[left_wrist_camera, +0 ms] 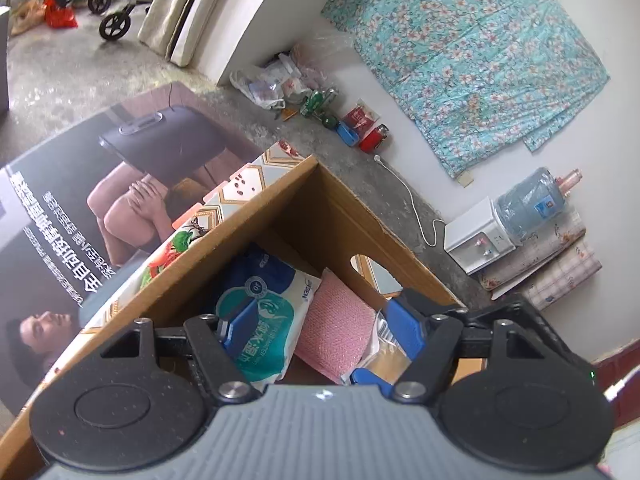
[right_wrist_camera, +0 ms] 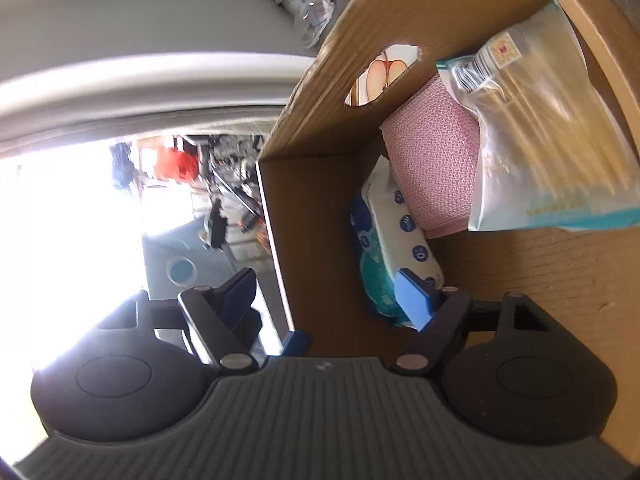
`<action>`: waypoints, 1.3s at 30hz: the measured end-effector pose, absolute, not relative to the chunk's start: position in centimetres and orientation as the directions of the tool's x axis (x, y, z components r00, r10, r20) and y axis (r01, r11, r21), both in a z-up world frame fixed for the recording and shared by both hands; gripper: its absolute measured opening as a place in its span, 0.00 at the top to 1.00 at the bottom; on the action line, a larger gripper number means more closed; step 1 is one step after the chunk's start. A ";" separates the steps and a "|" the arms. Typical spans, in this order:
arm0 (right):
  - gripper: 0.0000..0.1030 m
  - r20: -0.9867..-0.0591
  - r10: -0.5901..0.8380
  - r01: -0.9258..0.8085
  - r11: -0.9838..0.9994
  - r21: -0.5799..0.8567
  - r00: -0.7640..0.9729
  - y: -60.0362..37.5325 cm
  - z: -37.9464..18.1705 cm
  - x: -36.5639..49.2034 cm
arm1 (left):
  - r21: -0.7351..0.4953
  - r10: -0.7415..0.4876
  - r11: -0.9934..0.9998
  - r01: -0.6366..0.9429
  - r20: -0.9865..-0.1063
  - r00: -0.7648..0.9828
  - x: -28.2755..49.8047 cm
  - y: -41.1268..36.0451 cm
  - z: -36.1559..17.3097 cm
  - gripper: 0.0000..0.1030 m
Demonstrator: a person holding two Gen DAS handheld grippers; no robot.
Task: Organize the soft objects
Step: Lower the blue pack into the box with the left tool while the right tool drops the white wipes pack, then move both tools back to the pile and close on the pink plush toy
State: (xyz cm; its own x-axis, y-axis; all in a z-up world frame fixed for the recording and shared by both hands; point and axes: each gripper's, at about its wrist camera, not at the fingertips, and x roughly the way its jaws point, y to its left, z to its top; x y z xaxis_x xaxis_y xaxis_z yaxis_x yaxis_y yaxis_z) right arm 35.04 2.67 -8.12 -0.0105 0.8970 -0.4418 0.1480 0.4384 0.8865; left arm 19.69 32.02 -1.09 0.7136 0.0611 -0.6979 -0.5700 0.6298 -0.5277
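Note:
A cardboard box [left_wrist_camera: 340, 208] stands open below me. Inside lie a white and teal pack of wet wipes [left_wrist_camera: 272, 304], a pink textured cloth [left_wrist_camera: 336, 328] and a clear plastic bag [left_wrist_camera: 384, 344]. My left gripper [left_wrist_camera: 322, 328] hovers over these, open, its blue pads apart and holding nothing. In the right wrist view the box [right_wrist_camera: 320, 92] appears turned on its side, with the wipes pack [right_wrist_camera: 384, 248], pink cloth [right_wrist_camera: 436, 160] and clear bag [right_wrist_camera: 552, 140] in it. My right gripper [right_wrist_camera: 326, 300] is open and straddles the box wall, one finger inside next to the wipes, one outside.
A large printed poster board [left_wrist_camera: 60, 220] lies left of the box. A water dispenser [left_wrist_camera: 480, 240] with its bottle stands by the wall under a floral cloth [left_wrist_camera: 480, 52]. Bags and cans [left_wrist_camera: 320, 100] litter the floor; a wheeled chair [left_wrist_camera: 112, 0] stands far back.

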 end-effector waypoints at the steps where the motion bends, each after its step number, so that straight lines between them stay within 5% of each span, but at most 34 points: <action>1: 0.35 -0.453 0.891 0.128 0.452 0.883 -0.018 2.8 -7.9 34.9 | -0.529 0.060 0.636 -0.563 -0.693 0.719 19.3 31.9 -0.7 0.30; 11: 0.63 -0.580 0.800 -0.136 0.565 0.814 -0.151 6.8 -6.6 32.3 | -0.547 0.093 0.656 -0.519 -0.625 0.775 14.0 31.2 2.8 0.30; 23: 0.74 -0.660 0.713 -0.105 0.656 0.747 -0.237 14.0 -12.4 31.6 | -0.529 0.177 0.600 -0.599 -0.643 0.745 9.5 33.7 2.3 0.31; 33: 0.71 -0.583 0.797 -0.008 0.589 0.808 -0.159 13.5 -13.4 32.5 | -0.534 0.188 0.588 -0.608 -0.641 0.744 6.5 34.2 1.9 0.30; 39: 0.57 -0.524 0.837 -0.087 0.517 0.851 -0.155 9.8 -7.7 30.6 | -0.505 0.210 0.653 -0.564 -0.596 0.775 4.8 31.6 3.8 0.24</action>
